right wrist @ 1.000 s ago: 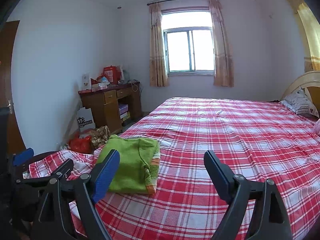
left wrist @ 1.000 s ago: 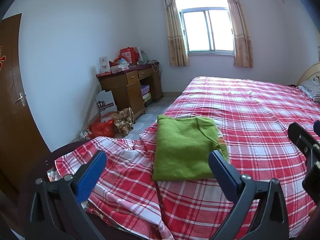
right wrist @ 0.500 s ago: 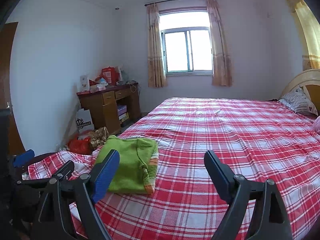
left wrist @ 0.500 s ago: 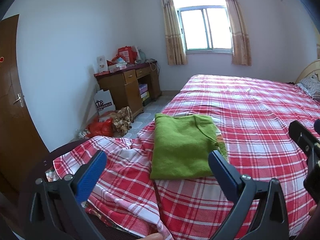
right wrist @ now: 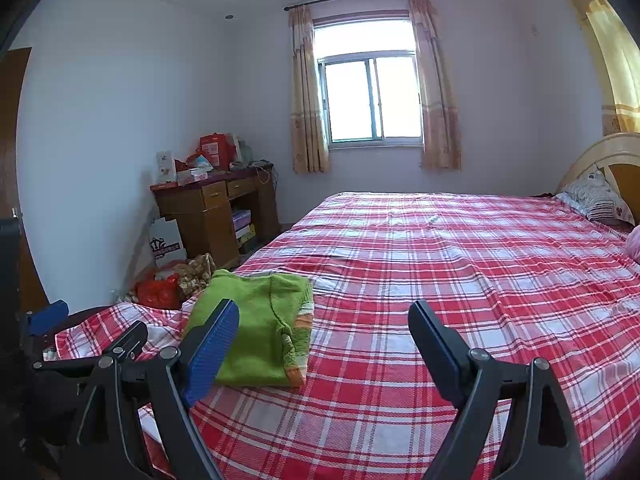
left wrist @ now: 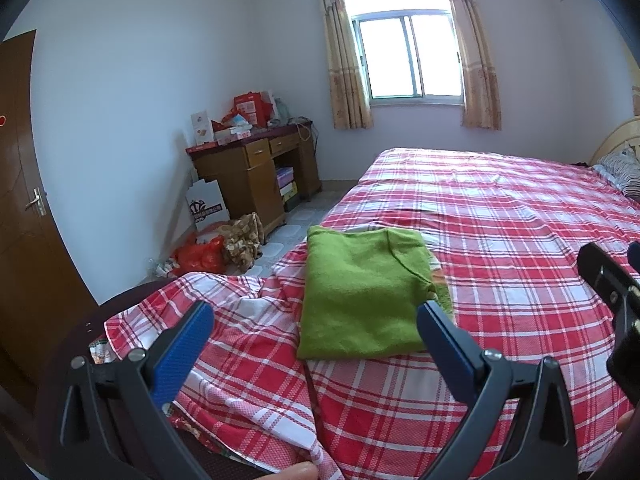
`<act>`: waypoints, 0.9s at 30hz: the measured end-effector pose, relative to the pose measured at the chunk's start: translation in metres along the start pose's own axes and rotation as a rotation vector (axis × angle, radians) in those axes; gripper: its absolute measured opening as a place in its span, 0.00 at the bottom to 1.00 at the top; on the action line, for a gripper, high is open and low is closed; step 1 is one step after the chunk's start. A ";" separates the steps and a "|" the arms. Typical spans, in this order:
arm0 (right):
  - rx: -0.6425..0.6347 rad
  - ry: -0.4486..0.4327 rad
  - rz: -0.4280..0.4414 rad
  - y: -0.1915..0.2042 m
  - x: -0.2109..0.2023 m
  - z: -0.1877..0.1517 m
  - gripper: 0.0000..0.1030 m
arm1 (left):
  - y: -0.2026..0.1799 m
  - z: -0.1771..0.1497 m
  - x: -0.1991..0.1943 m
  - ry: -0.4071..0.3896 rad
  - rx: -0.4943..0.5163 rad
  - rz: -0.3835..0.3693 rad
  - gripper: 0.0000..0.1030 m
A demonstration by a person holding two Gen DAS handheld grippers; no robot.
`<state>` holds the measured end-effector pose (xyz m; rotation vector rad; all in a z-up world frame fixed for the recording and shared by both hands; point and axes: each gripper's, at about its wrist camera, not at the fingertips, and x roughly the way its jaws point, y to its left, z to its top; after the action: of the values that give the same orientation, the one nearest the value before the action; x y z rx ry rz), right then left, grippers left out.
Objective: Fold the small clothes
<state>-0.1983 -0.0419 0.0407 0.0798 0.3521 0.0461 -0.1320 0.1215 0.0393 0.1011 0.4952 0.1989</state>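
A green knitted garment lies folded into a neat rectangle near the corner of the bed, seen again in the right wrist view as the green garment with an orange striped hem. My left gripper hangs open just short of it, nothing between its blue pads. My right gripper is open too, held to the right of the garment above the checked sheet. A fingertip of the right gripper shows at the right edge of the left wrist view.
The bed carries a red and white checked sheet, rumpled at its near left corner. A pillow lies by the headboard. A wooden desk piled with boxes, a white carton and bags stand on the floor to the left.
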 end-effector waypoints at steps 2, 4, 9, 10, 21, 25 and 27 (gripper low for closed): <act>0.006 0.002 -0.001 -0.001 0.000 0.000 0.84 | 0.001 0.001 0.001 0.003 -0.003 0.000 1.00; 0.008 0.004 -0.002 -0.001 0.001 -0.001 0.84 | 0.000 0.001 0.001 0.008 -0.008 0.000 1.00; 0.006 0.006 -0.003 -0.001 0.001 -0.001 0.84 | 0.001 0.001 0.004 0.011 -0.007 0.045 1.00; 0.006 0.006 -0.002 -0.001 0.001 -0.001 0.84 | 0.001 0.001 0.004 0.011 -0.004 0.050 1.00; 0.014 0.005 -0.007 -0.004 0.000 -0.002 0.84 | 0.001 0.002 0.004 0.008 -0.018 0.046 1.00; 0.022 0.001 -0.010 -0.006 -0.001 -0.001 0.84 | 0.000 0.002 0.004 0.004 -0.018 0.046 1.00; 0.024 0.006 -0.010 -0.007 0.001 -0.002 0.84 | 0.000 0.002 0.003 0.003 -0.017 0.045 1.00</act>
<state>-0.1975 -0.0485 0.0376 0.1018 0.3593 0.0327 -0.1281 0.1222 0.0398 0.0957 0.4948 0.2475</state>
